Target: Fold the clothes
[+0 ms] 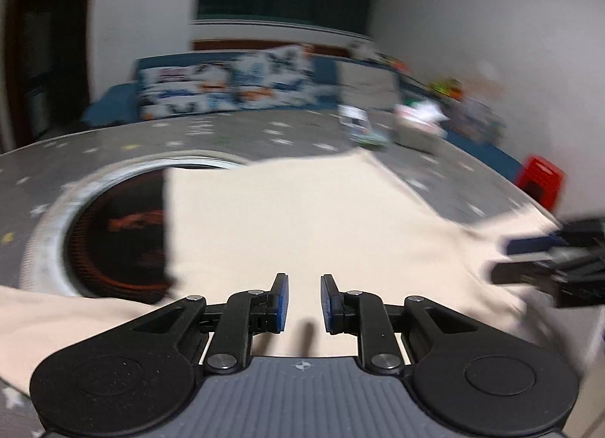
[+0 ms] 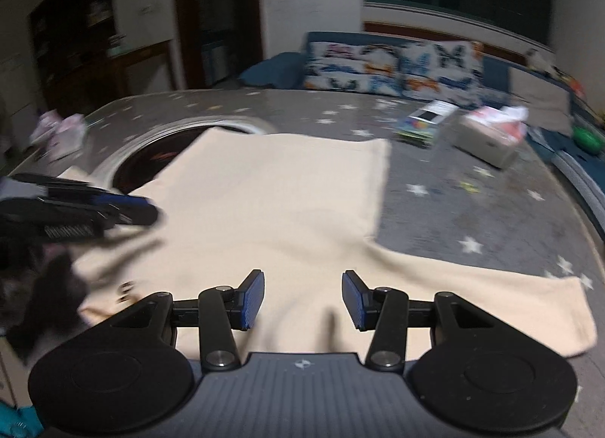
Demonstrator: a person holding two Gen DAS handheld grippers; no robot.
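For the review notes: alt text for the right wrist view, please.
A cream garment lies partly folded on a grey star-print surface, with the right hand-held gripper open and empty above its near edge. The left hand-held gripper enters blurred from the left.

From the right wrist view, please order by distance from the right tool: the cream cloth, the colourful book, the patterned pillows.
1. Cream cloth, directly under the right tool.
2. Colourful book, farther, to the right on the table.
3. Patterned pillows, farthest, on the blue sofa behind.

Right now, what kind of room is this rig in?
Probably a home living room: a blue sofa with patterned cushions, dark wooden shelving, and a cream garment on a grey star-print table cover.
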